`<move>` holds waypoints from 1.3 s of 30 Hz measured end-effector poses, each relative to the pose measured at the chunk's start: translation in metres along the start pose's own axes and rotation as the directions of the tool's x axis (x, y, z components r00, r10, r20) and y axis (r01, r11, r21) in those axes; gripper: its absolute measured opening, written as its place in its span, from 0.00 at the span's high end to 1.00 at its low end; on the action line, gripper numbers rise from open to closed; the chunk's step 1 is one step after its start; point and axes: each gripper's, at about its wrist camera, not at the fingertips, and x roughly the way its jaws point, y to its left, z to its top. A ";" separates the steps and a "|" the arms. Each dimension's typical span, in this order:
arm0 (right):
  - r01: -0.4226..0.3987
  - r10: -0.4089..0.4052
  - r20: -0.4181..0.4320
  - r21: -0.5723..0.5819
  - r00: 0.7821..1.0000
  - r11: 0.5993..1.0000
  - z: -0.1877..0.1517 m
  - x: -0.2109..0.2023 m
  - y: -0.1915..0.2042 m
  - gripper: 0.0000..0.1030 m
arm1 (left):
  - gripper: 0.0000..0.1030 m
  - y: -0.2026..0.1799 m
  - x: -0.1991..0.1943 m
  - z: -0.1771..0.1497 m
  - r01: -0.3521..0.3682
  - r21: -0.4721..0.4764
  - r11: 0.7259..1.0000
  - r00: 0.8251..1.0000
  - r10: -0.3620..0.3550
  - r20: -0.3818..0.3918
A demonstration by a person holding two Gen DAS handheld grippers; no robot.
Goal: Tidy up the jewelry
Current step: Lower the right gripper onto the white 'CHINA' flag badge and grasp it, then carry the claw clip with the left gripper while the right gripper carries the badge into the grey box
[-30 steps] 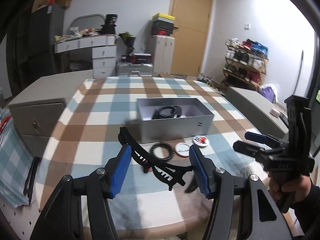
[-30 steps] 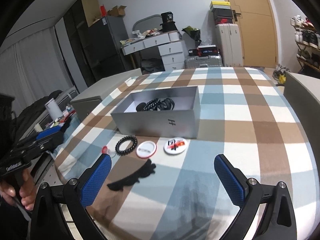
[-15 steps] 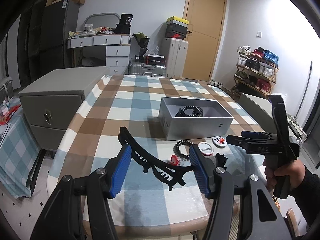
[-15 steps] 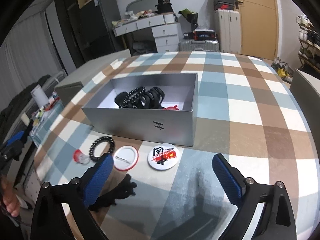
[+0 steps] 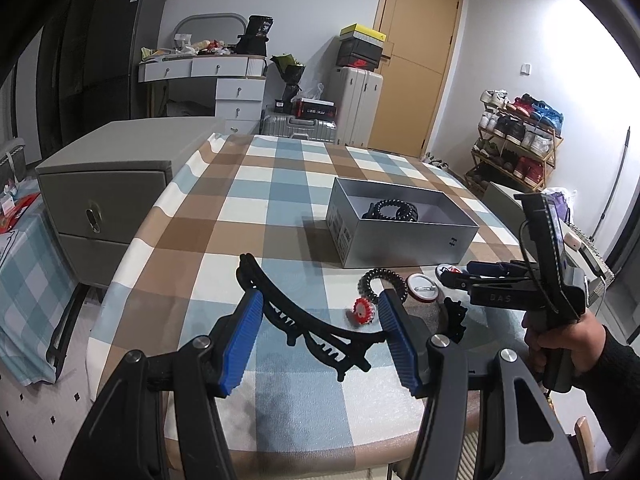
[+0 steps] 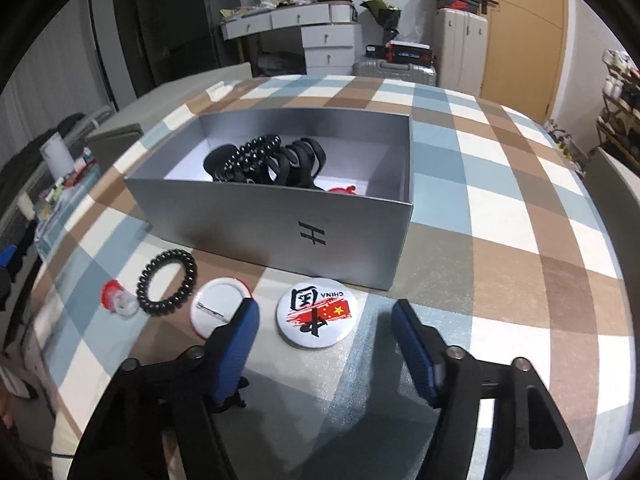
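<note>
Checked worktop (image 6: 500, 208) | left gripper (image 5: 320, 334) gripped black hair clip (image 5: 304, 320) | right gripper (image 6: 324, 344) jaws closing, empty, around flag badge (image 6: 316, 312) | next: clamp badge, carry to grey box (image 6: 280, 216)

Beyond the table's (image 5: 192, 240) far edge we see a silver suitcase (image 5: 298, 128), a white drawer desk (image 5: 208, 70), and a wooden door (image 5: 416, 68). A grey drawer cabinet (image 5: 100, 200) stands off its left edge, a shoe rack (image 5: 516, 140) off its right.

Badge (image 6: 315, 313) reads "CHINA" — grey box (image 6: 280, 216) bears "H"; right tool (image 5: 496, 278) — "DAS".
</note>
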 end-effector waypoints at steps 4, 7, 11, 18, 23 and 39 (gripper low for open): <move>0.020 -0.020 -0.006 -0.010 1.000 1.000 0.000 0.001 0.001 0.45 | 0.47 -0.001 0.001 0.000 -0.002 0.002 1.000 1.000 0.002 -0.003; 0.029 -0.029 -0.004 -0.022 1.000 0.999 0.000 0.000 0.004 0.59 | 0.47 -0.002 0.001 -0.001 -0.003 0.004 1.000 1.000 0.003 -0.005; 0.025 -0.025 -0.001 -0.047 1.000 0.999 -0.001 0.000 0.010 0.59 | 0.47 -0.003 -0.001 -0.001 -0.007 0.004 1.000 1.000 0.007 -0.004; -0.011 0.011 0.026 0.002 1.000 1.000 -0.002 -0.006 0.000 0.59 | 0.47 -0.005 -0.003 0.002 -0.012 0.009 1.000 1.000 0.012 0.002; -0.042 0.042 0.066 -0.007 0.997 0.999 -0.010 -0.020 -0.001 0.59 | 0.47 -0.007 -0.003 0.004 -0.022 0.017 1.000 1.000 0.022 0.000; -0.173 0.160 0.257 0.028 0.953 0.985 -0.005 -0.085 -0.019 0.59 | 0.47 -0.039 0.012 0.035 -0.018 0.109 0.994 1.000 0.016 0.019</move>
